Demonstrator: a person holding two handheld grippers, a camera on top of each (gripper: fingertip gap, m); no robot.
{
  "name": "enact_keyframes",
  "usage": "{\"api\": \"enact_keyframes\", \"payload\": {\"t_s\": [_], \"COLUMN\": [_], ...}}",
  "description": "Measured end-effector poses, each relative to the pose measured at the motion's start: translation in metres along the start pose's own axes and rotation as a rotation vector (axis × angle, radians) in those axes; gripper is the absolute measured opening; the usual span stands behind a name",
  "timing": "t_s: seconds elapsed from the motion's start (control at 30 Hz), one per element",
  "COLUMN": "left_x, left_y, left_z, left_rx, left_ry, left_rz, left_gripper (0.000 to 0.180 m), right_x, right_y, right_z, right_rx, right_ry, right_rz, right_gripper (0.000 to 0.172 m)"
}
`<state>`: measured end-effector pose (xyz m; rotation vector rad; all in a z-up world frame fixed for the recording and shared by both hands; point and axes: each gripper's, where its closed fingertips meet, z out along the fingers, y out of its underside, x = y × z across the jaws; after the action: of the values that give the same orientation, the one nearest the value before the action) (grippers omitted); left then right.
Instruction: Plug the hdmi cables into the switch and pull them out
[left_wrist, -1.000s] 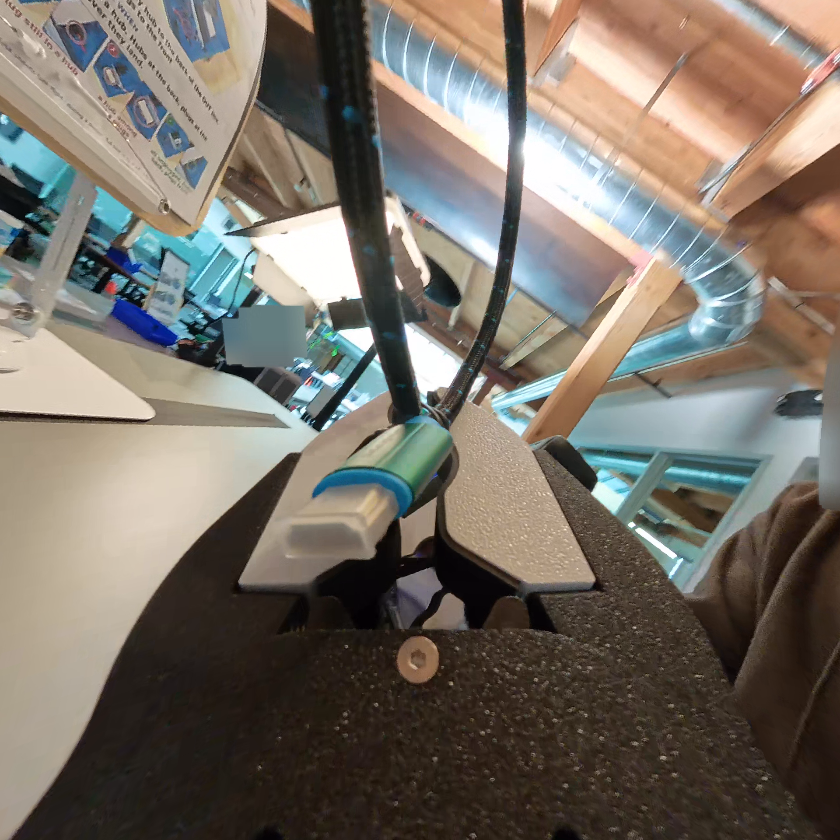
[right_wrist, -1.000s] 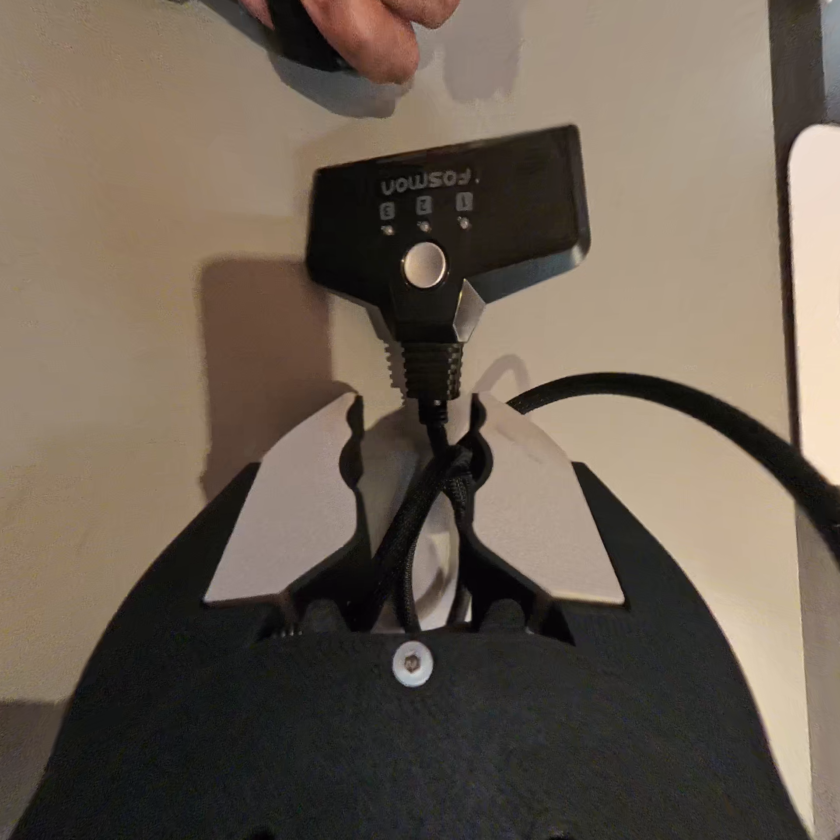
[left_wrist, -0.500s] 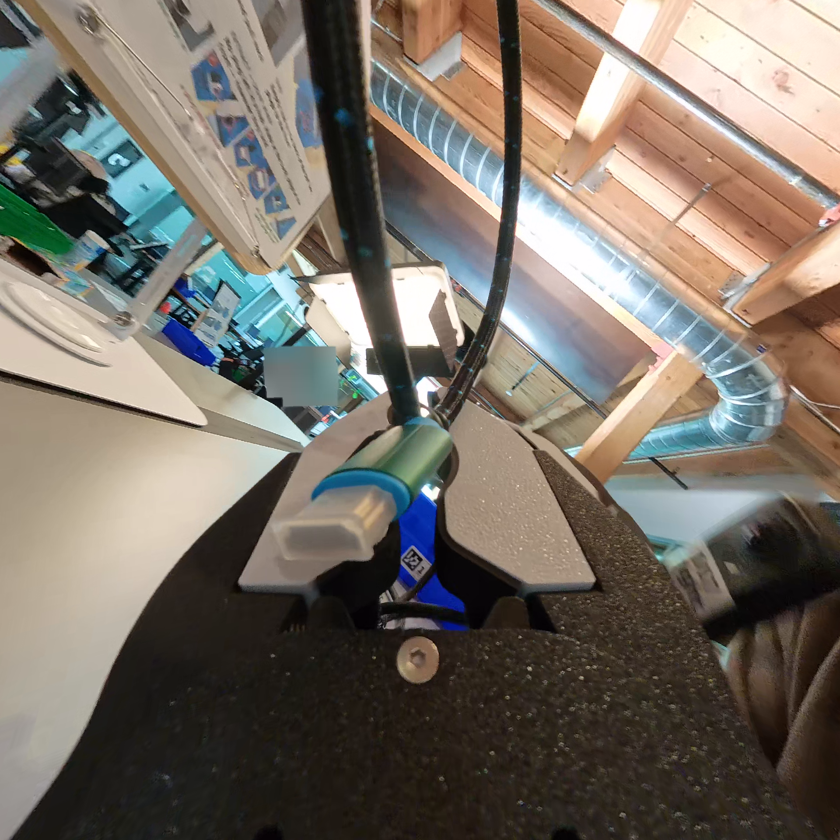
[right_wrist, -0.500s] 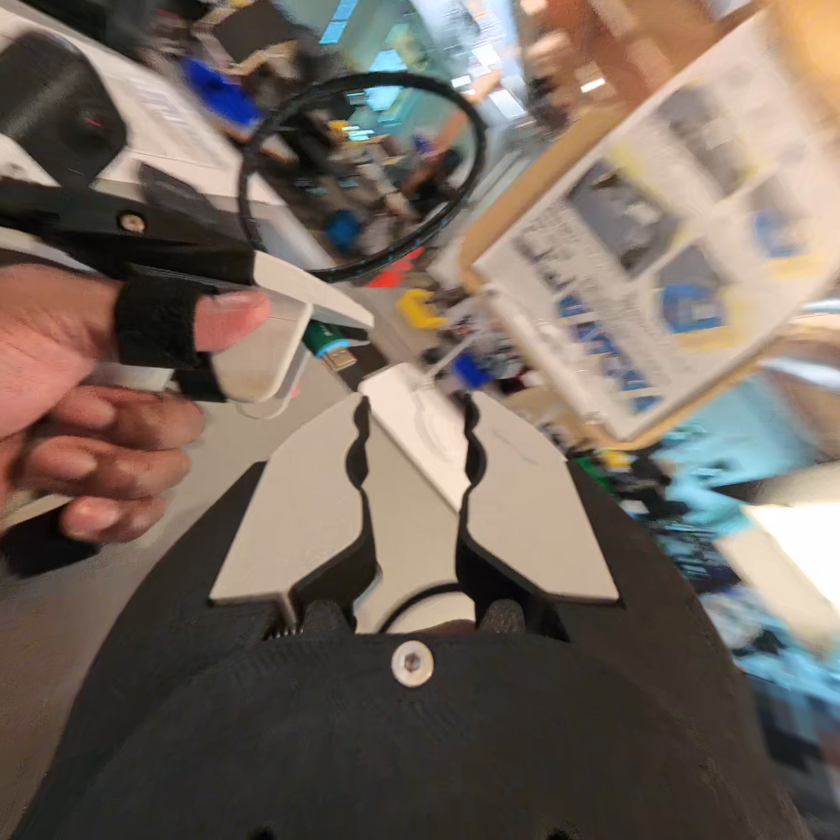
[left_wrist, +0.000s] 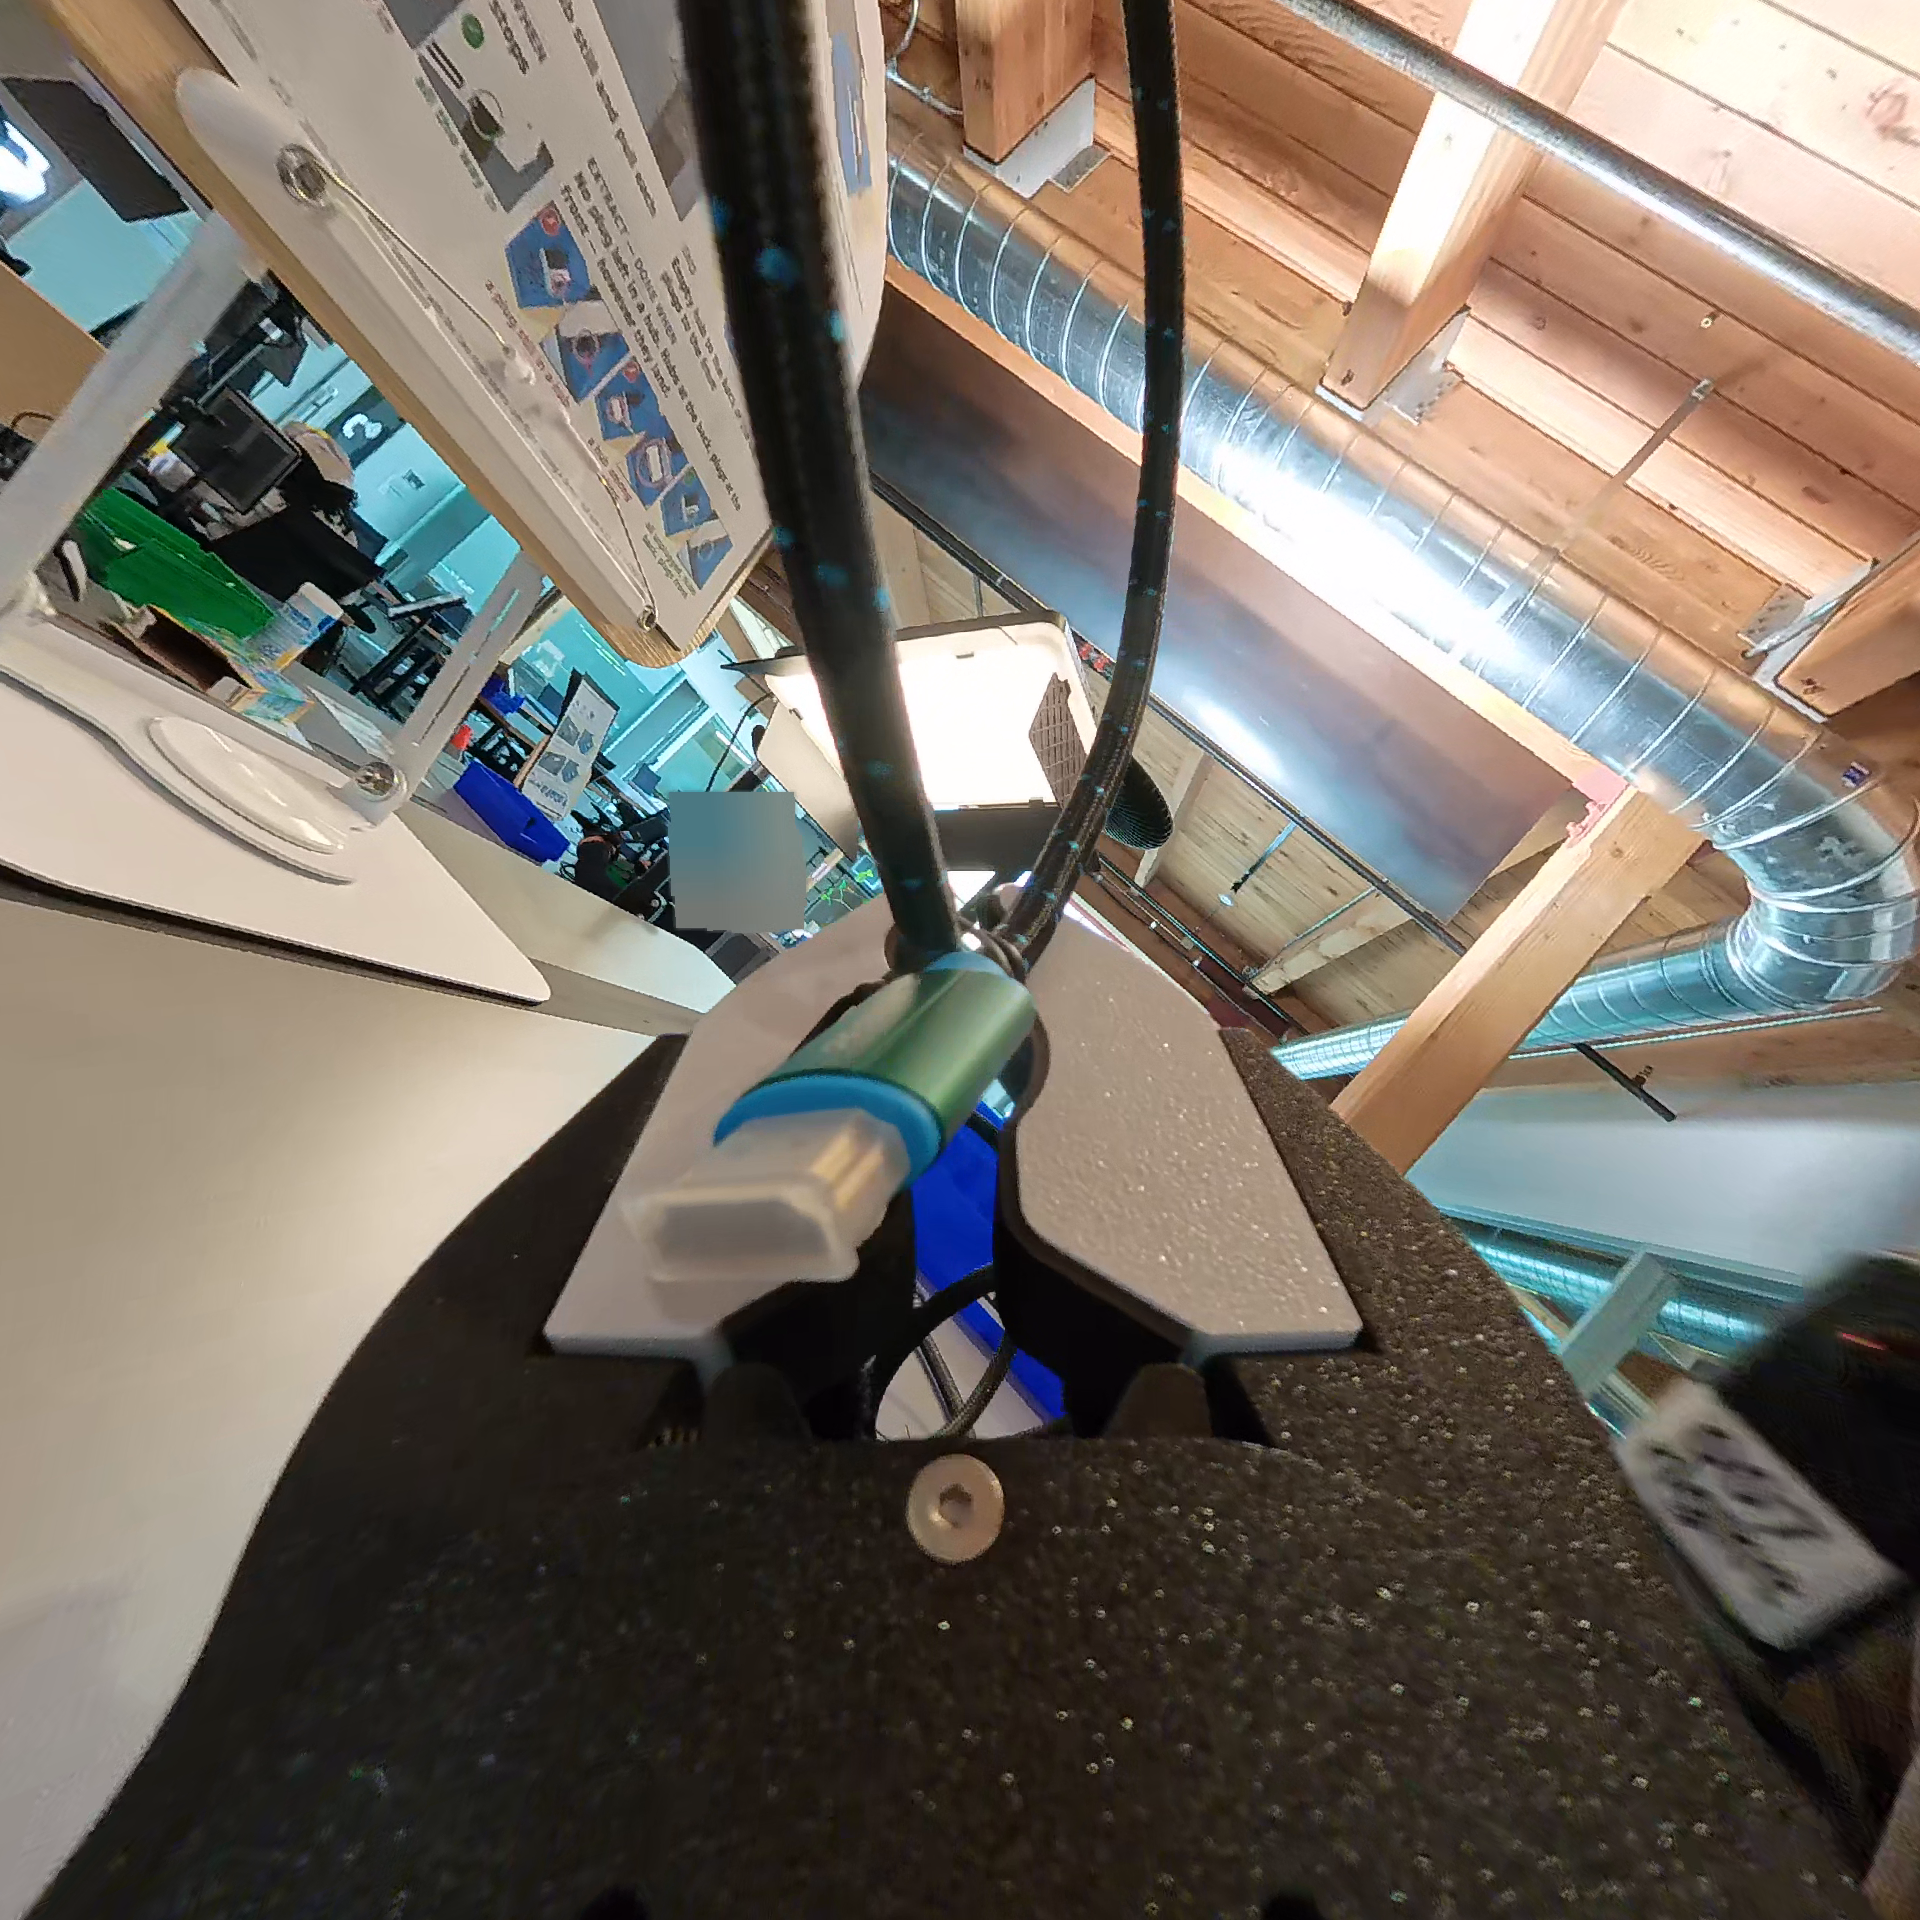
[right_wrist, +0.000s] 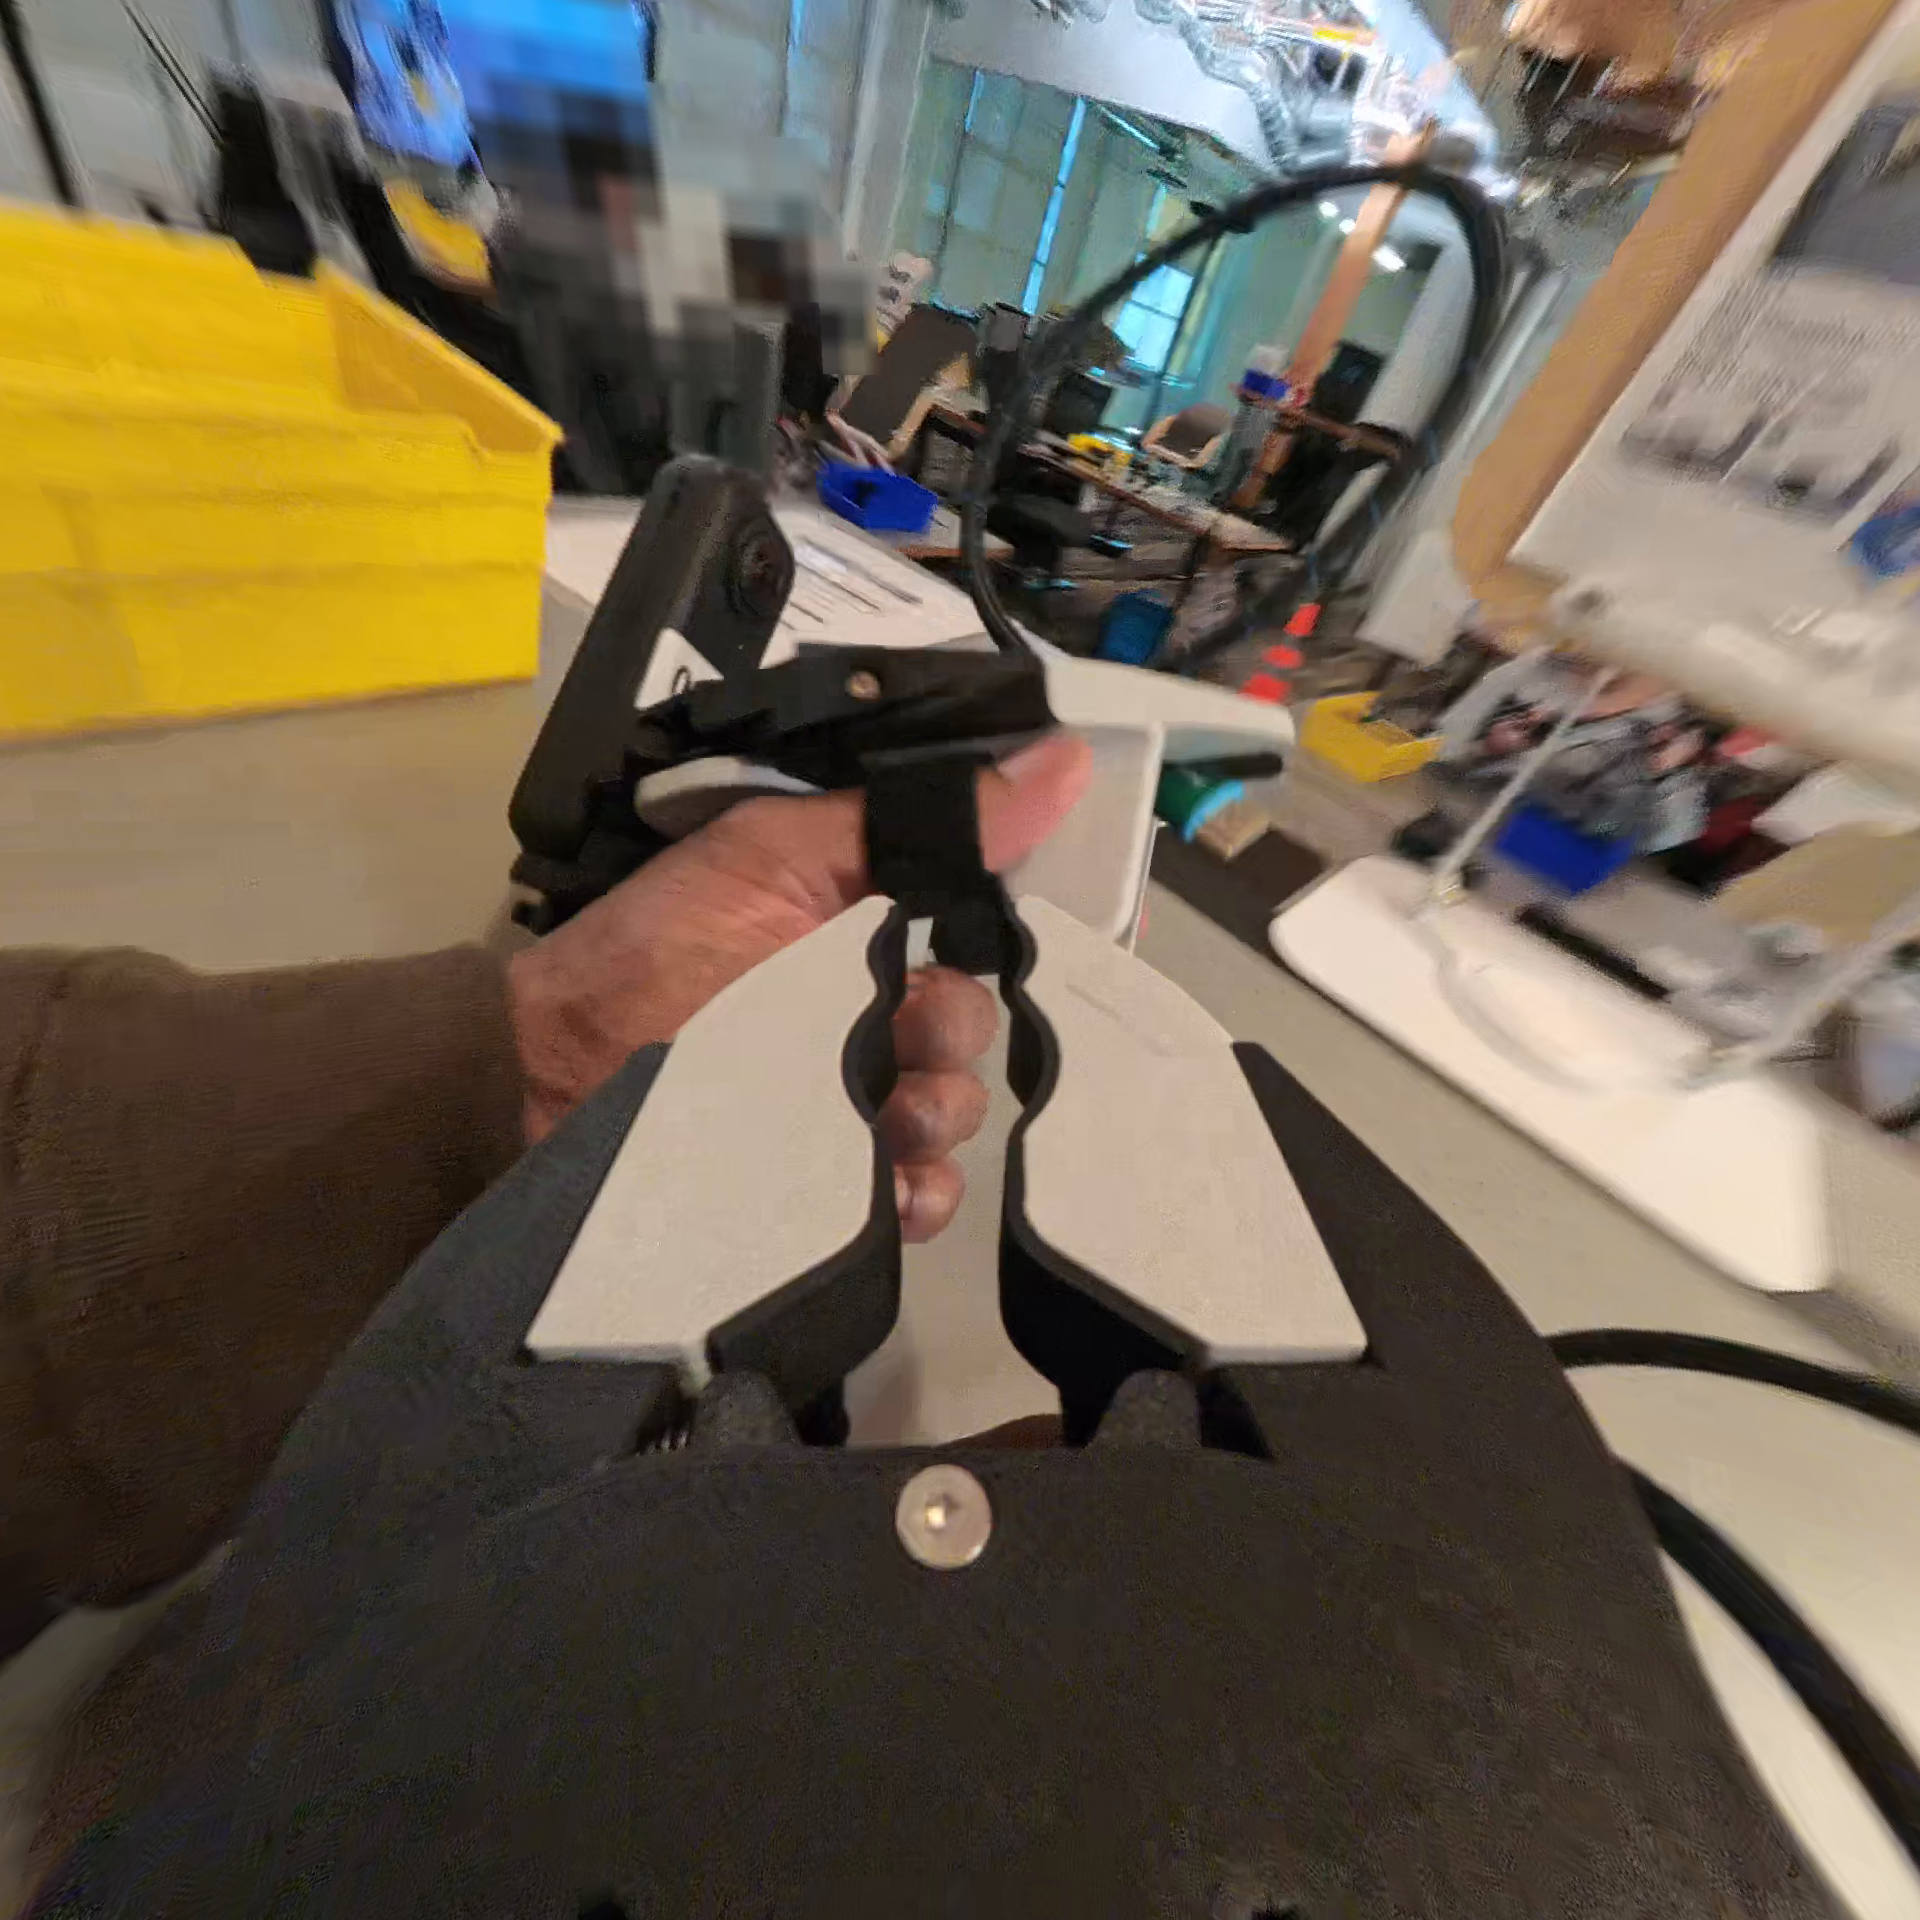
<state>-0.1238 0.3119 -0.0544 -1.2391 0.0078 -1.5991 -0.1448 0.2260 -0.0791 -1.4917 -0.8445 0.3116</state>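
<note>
Above white tabletop (left_wrist: 208, 1195), left jaws pinch braided cable (left_wrist: 821, 520) behind green plug (left_wrist: 914, 1049).

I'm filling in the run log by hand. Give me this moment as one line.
left gripper: shut on braided cable, green plug on top | right gripper: narrow gap, nothing plainly held | hand ahead

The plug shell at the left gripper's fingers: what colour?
Metallic green with a blue collar on the plug, clearest in the left wrist view.

The braided cable (left_wrist: 821, 520) runs off the top edge; the yellow bin (right_wrist: 239, 488) is blurred.
</note>
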Motion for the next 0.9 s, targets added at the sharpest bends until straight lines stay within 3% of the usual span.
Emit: {"api": "enact_keyframes", "payload": {"t_s": [0.1, 0.23, 0.33, 0.43, 0.53, 0.63, 0.73, 0.9], "left_x": [-0.002, 0.012, 0.027, 0.03, 0.041, 0.055, 0.07, 0.095], "left_y": [-0.005, -0.005, -0.003, -0.001, -0.001, 0.013, 0.031, 0.041], "left_z": [-0.003, -0.001, 0.0, -0.002, 0.001, 0.011, 0.019, 0.018], "left_rx": [0.027, 0.091, 0.23, 0.335, 0.314, 0.2, 0.128, 0.182], "left_ry": [-0.02, 0.056, 0.187, 0.262, 0.267, 0.263, 0.315, 0.448], "left_rz": [0.01, 0.035, -0.101, -0.24, -0.178, -0.057, -0.047, -0.195], "left_gripper": [0.011, 0.011, 0.01, 0.01, 0.01, 0.011, 0.011, 0.011], "right_x": [0.023, 0.069, 0.107, 0.129, 0.143, 0.155, 0.163, 0.176], "right_y": [0.006, -0.03, -0.042, -0.039, -0.032, -0.028, -0.027, -0.044], "right_z": [0.011, 0.004, -0.002, -0.006, -0.009, -0.011, -0.015, -0.035], "right_rx": [0.111, 0.388, 0.553, 0.6, 0.603, 0.611, 0.609, 0.716], "right_ry": [-0.122, -0.229, -0.208, -0.14, -0.099, -0.086, -0.127, -0.265], "right_rz": [0.354, 0.727, 0.956, 1.044, 1.103, 1.161, 1.257, 1.284], "right_gripper": [0.021, 0.028, 0.033, 0.034, 0.033, 0.033, 0.028, 0.017]}}
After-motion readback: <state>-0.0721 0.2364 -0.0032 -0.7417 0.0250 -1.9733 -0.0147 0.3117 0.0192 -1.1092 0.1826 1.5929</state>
